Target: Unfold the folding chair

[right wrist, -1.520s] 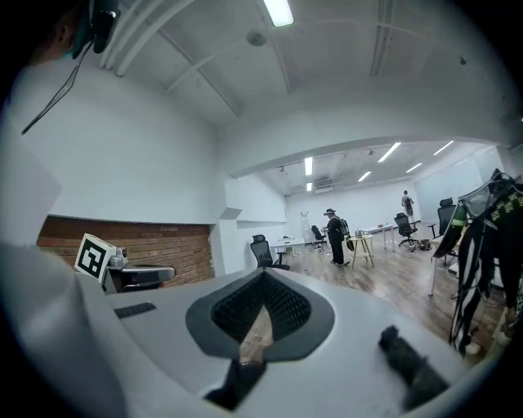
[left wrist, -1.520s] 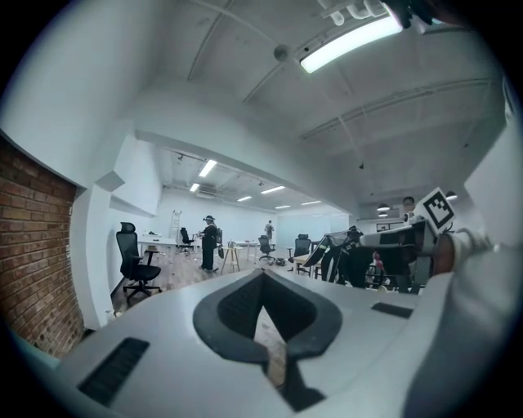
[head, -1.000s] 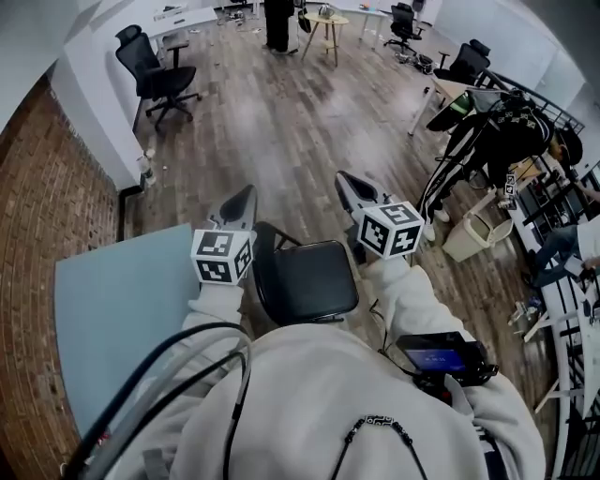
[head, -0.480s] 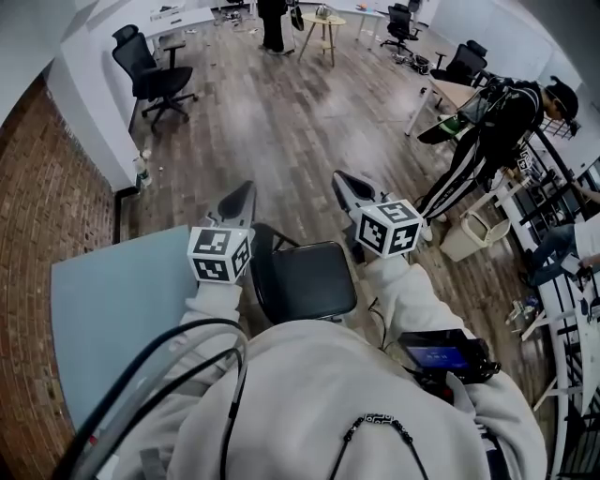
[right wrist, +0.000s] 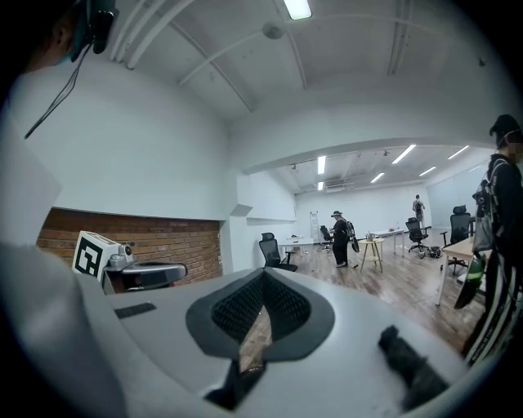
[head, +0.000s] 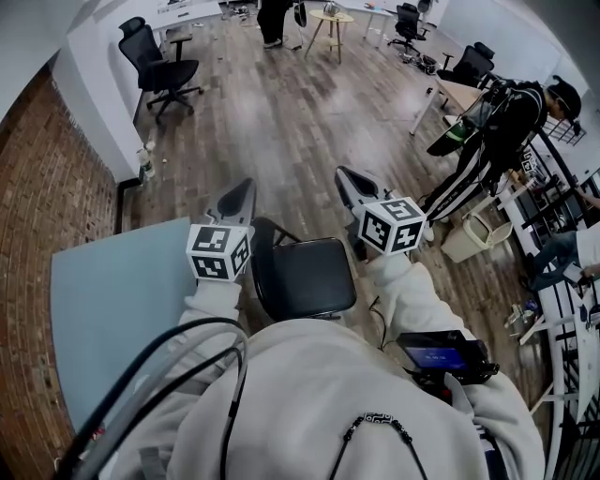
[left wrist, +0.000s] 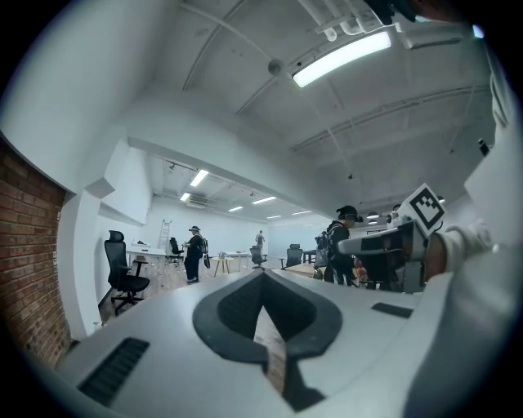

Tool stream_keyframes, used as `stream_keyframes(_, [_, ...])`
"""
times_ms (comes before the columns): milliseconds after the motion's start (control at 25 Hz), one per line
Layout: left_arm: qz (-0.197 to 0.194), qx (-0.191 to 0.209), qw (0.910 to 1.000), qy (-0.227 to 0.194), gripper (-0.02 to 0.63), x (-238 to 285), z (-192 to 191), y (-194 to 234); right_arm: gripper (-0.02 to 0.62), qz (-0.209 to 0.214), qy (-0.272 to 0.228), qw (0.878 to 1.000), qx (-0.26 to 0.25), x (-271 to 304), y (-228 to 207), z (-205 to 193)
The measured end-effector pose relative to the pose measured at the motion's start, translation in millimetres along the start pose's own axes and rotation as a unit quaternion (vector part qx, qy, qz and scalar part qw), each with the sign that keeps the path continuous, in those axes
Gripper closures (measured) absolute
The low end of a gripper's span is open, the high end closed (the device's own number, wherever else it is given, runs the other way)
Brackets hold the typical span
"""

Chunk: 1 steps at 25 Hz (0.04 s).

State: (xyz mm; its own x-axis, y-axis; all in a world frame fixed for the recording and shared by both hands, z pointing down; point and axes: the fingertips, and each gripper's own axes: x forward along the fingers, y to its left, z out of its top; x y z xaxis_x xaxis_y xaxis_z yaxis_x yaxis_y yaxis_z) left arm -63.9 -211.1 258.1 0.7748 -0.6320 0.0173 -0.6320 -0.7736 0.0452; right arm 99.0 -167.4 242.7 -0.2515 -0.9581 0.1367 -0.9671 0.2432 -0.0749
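Observation:
The folding chair (head: 305, 277) stands on the wooden floor just in front of me, its black seat lying flat between my two arms. My left gripper (head: 244, 190) hovers over the chair's left side, shut with nothing in it. My right gripper (head: 346, 176) hovers over the right side, also shut and empty. Neither gripper touches the chair. In the left gripper view the shut left gripper (left wrist: 263, 284) points level into the room, with the right gripper (left wrist: 384, 245) beside it. The right gripper view shows the shut right gripper (right wrist: 262, 284) and the left gripper (right wrist: 139, 273).
A pale blue tabletop (head: 112, 300) lies to my left against a brick wall (head: 37, 187). A person in black (head: 497, 131) stands at the right beside a waste bin (head: 473, 234). An office chair (head: 159, 61) and a wooden stool (head: 328, 23) stand farther off.
The person in black at the right has straightened up from bending over. Both grippers and the chair have stayed where they were.

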Motion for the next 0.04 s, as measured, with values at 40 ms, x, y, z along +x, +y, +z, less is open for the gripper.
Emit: stream_keyframes(40, [0.001,-0.001,1.0000,0.000,0.603,0.1,0.4,1.5,0.589,0.000,-0.001,1.000,0.000,0.9,-0.3,1.2])
